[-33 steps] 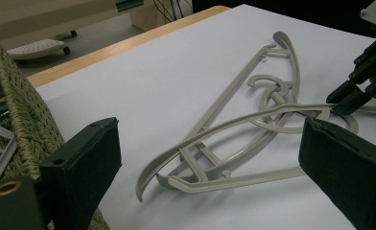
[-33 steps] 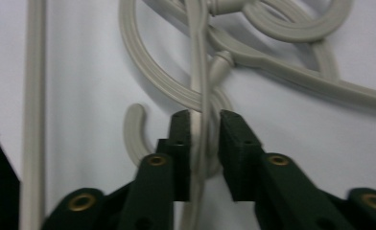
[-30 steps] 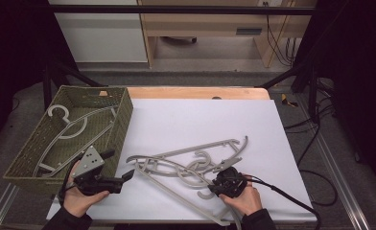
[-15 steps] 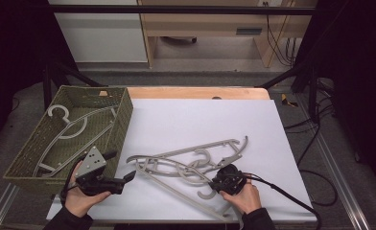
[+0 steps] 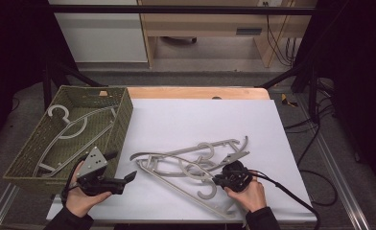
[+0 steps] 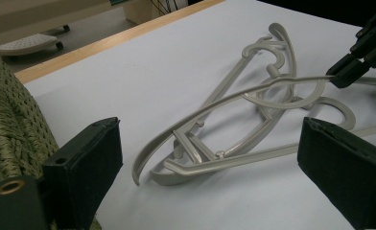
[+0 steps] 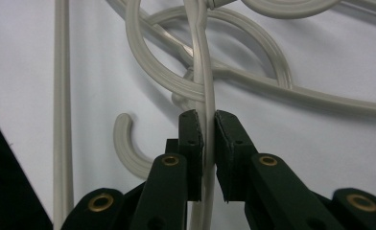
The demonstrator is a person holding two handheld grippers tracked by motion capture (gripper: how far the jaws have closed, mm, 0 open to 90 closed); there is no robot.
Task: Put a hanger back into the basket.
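Several grey plastic hangers [image 5: 183,154] lie tangled on the white sheet near the front of the table. My right gripper [image 5: 218,181] sits at their right end. In the right gripper view it [image 7: 206,125] is shut on a thin hanger arm [image 7: 201,57], which runs upright between the pads. The left gripper view shows that arm [image 6: 234,97] lifted slightly, with the right gripper [image 6: 342,74] pinching its far end. My left gripper [image 5: 131,176] is open left of the pile, its pads [image 6: 88,167] wide apart and holding nothing.
A woven olive basket [image 5: 123,120] stands at the left, with more grey hangers [image 5: 71,127] inside. Its wall [image 6: 13,120] is close beside my left gripper. The white sheet [image 5: 200,120] stretches back to a wooden table edge [image 5: 195,92]. A black cable [image 5: 291,196] trails off to the right.
Both hands stay almost where they were. The right gripper stays shut on the hanger arm and the left stays open. The pile has barely shifted.
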